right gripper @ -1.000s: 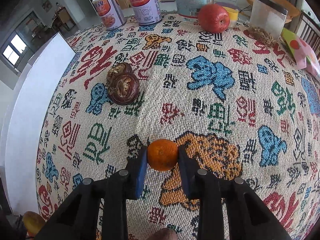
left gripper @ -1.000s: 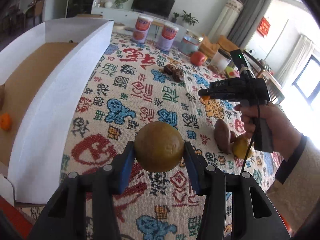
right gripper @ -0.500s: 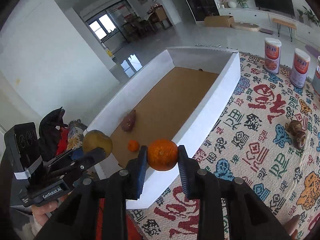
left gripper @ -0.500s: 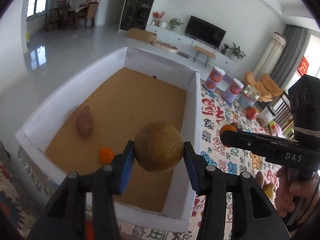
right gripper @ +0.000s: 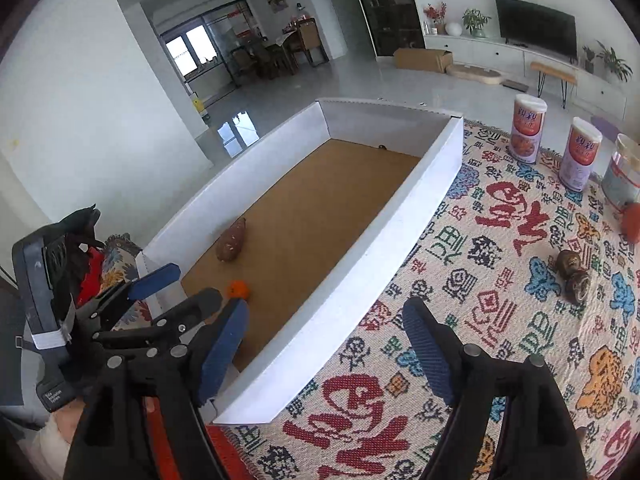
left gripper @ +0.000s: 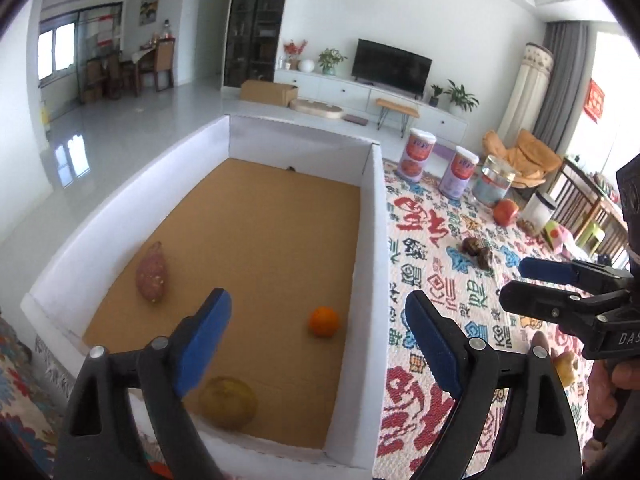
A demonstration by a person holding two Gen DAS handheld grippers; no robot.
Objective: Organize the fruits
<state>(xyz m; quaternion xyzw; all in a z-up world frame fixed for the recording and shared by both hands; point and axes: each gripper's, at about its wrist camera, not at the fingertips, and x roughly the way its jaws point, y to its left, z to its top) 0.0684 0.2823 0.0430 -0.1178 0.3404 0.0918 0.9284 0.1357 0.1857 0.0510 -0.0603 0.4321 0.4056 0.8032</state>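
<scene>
I count three pieces of fruit and veg in the white box [left gripper: 370, 216]: one sweet potato [left gripper: 151, 277] at centre left, one orange [left gripper: 324, 321] just right of centre, and one yellow-green round fruit [left gripper: 228, 402] at the bottom near corner. In my right view there is only one orange [right gripper: 238, 289] showing. Out on the patterned cloth [left gripper: 460, 304], upper right, stand two labelled cans [left gripper: 416, 155], one red apple [left gripper: 506, 212] and two dark brown fruits [left gripper: 478, 250].

My left gripper [left gripper: 318, 342] has just been opening; its jaws stand wide and empty above the box, the round fruit lying free below. My right gripper [right gripper: 326, 348] has likewise just been opening, nothing between its blue pads.
</scene>
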